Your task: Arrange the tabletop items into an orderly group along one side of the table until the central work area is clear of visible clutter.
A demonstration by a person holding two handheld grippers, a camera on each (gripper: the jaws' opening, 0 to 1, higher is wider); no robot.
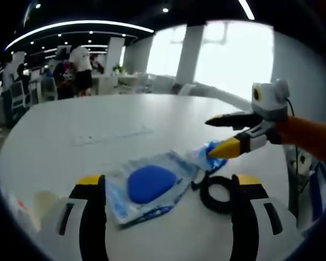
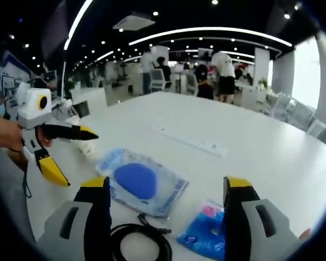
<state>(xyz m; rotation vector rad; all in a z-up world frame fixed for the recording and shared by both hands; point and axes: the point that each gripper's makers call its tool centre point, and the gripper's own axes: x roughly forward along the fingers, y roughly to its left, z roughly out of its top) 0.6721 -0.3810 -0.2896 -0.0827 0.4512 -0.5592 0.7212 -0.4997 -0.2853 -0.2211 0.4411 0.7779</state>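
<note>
Currently, setting: we look across a white tabletop [image 1: 70, 125] in an open-plan office, with ceiling light strips overhead and people standing at desks in the background.

Left hand-held gripper [image 1: 168, 187]: we see its yellow-tipped black jaws spread apart and released, holding nothing, rising on either side of the clear packet. In the right gripper view it [image 2: 70, 155] enters from the left, jaws parted, above the tabletop beside the packet.

Right hand-held gripper [image 2: 165, 190]: its jaws stand wide and released, gripping nothing. In the left gripper view it [image 1: 216, 136] comes in from the right, its lower yellow tip just over the small blue pouch; we cannot tell whether it touches.

Clear packet [image 1: 149, 185]: a flat transparent bag with blue print, holding a blue rounded pad, lying near the tabletop's centre [image 2: 141, 182].

Small blue pouch [image 1: 206, 155]: a crinkled blue wrapper with a pink patch, just beside the packet [image 2: 206, 231].

Black cable [image 1: 217, 193]: a coiled loop lying near the packet and pouch [image 2: 141, 242].

White strip [image 1: 113, 135]: a long, pale bar lying farther back on the tabletop [image 2: 191, 140], well apart from the other items.

Writing: blue print shows on the packet and pouch, but we cannot read any of it; it is too small and blurred.
</note>
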